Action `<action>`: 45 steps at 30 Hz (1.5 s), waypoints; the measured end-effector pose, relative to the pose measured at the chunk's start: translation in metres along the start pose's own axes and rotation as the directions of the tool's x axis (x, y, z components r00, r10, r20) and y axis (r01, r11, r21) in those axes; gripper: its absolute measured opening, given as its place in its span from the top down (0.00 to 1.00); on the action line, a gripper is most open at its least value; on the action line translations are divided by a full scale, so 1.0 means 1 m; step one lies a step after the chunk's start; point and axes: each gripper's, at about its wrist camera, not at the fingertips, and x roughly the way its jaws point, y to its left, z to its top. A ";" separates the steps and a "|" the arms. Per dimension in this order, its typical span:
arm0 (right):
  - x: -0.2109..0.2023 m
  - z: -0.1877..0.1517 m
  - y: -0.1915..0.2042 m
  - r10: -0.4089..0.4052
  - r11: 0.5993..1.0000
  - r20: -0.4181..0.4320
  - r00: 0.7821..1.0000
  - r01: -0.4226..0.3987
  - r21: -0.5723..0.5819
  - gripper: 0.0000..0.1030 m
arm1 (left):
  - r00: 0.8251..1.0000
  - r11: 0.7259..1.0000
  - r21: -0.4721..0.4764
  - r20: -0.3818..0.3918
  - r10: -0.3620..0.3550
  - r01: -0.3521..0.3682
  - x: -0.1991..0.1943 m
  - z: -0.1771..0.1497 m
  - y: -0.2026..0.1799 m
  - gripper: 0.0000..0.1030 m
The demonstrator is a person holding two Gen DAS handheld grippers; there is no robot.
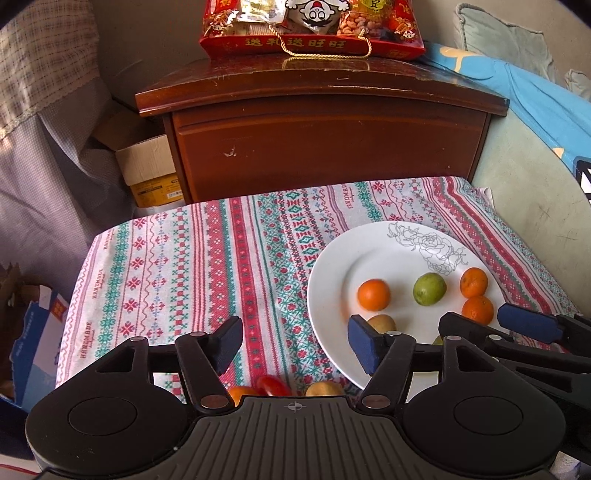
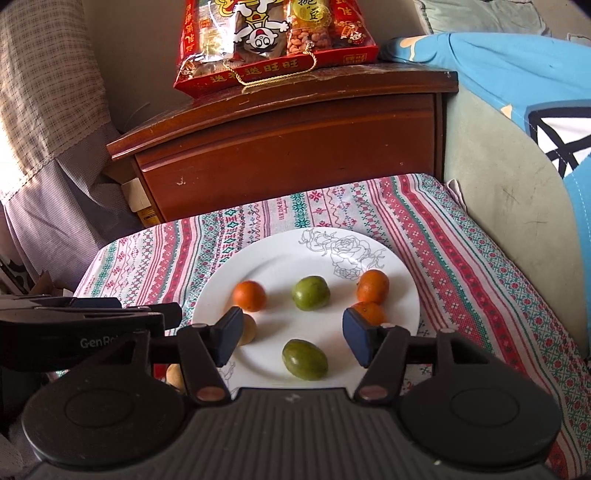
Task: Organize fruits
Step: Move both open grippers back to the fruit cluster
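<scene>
- Plate (image 2: 221, 280) holds three oranges (image 2: 249, 295), two green fruits (image 2: 305, 359) and a brown one (image 2: 248, 329).
- Left on cloth (image 1: 166, 258): probably three pieces (image 1: 273, 386), half hidden.
- Left gripper (image 1: 293, 345) and right gripper (image 2: 291, 338): jaws apart, empty.

The snack bag (image 1: 310, 26) is cropped by the top edge — a brownish fruit (image 2: 248, 328), perhaps a kiwi, sits half-hidden behind a pad.

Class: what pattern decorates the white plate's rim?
A grey outline drawing of roses on the plate, clearest in the right wrist view.
</scene>
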 end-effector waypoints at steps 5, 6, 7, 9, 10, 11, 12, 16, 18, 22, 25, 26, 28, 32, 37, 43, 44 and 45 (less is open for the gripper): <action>-0.006 -0.004 0.009 0.038 0.999 -0.013 0.999 -0.038 -0.002 0.40 | 0.999 0.999 -0.018 -0.032 0.028 -0.029 -0.009 -0.009 0.009 0.37; -0.007 -0.006 0.012 0.045 0.999 -0.016 0.999 -0.045 -0.006 0.40 | 0.999 0.999 -0.022 -0.039 0.033 -0.034 -0.012 -0.011 0.012 0.37; -0.008 -0.007 0.014 0.048 0.999 -0.016 0.999 -0.048 -0.012 0.40 | 0.998 0.999 -0.025 -0.047 0.037 -0.039 -0.014 -0.013 0.013 0.37; -0.011 -0.010 0.018 0.054 0.998 -0.020 0.998 -0.055 -0.019 0.40 | 0.997 0.999 -0.034 -0.059 0.040 -0.042 -0.018 -0.017 0.017 0.37; -0.012 -0.012 0.019 0.060 0.998 -0.025 0.998 -0.060 -0.017 0.40 | 0.997 0.998 -0.036 -0.064 0.039 -0.042 -0.019 -0.019 0.019 0.37; -0.013 -0.013 0.021 0.064 0.998 -0.027 0.998 -0.065 -0.016 0.40 | 0.997 0.998 -0.038 -0.068 0.040 -0.042 -0.020 -0.021 0.021 0.37; -0.015 -0.014 0.022 0.066 0.998 -0.028 0.997 -0.066 -0.019 0.40 | 0.997 0.998 -0.039 -0.070 0.042 -0.044 -0.021 -0.022 0.022 0.37; -0.020 -0.021 0.029 0.071 0.997 -0.031 0.997 -0.072 -0.038 0.40 | 0.996 0.998 -0.037 -0.076 0.054 -0.057 -0.027 -0.028 0.025 0.37; -0.022 -0.024 0.031 0.078 0.996 -0.035 0.996 -0.079 -0.035 0.40 | 0.995 0.998 -0.043 -0.084 0.050 -0.054 -0.029 -0.031 0.028 0.37; -0.025 -0.029 0.036 0.091 0.995 -0.043 0.995 -0.093 -0.043 0.40 | 0.995 0.998 -0.046 -0.091 0.048 -0.053 -0.033 -0.038 0.034 0.36; -0.025 -0.035 0.041 0.105 0.992 -0.055 0.993 -0.109 -0.063 0.40 | 0.994 0.998 -0.048 -0.097 0.046 -0.051 -0.037 -0.044 0.039 0.36; -0.025 -0.036 0.043 0.109 0.991 -0.060 0.992 -0.113 -0.068 0.40 | 0.994 0.998 -0.054 -0.101 0.039 -0.045 -0.038 -0.046 0.042 0.36; -0.024 -0.040 0.047 0.121 0.989 -0.072 0.990 -0.127 -0.079 0.40 | 0.993 0.997 -0.068 -0.109 0.037 -0.044 -0.039 -0.050 0.050 0.36; -0.022 -0.046 0.053 0.144 0.983 -0.088 0.986 -0.153 -0.101 0.40 | 0.991 0.992 -0.104 -0.116 0.059 -0.071 -0.039 -0.058 0.071 0.36; -0.019 -0.053 0.061 0.165 0.975 -0.106 0.981 -0.178 -0.131 0.40 | 0.990 0.985 -0.149 -0.122 0.073 -0.091 -0.038 -0.064 0.096 0.36; -0.011 -0.059 0.068 0.180 0.968 -0.099 0.979 -0.195 -0.160 0.52 | 0.993 0.980 -0.187 -0.104 0.046 -0.065 -0.039 -0.072 0.114 0.37; -0.008 -0.059 0.069 0.180 0.968 -0.100 0.979 -0.194 -0.160 0.54 | 0.994 0.980 -0.189 -0.099 0.041 -0.060 -0.039 -0.073 0.115 0.37; -0.005 -0.060 0.069 0.179 0.968 -0.100 0.979 -0.194 -0.159 0.57 | 0.995 0.980 -0.190 -0.095 0.038 -0.056 -0.038 -0.074 0.116 0.37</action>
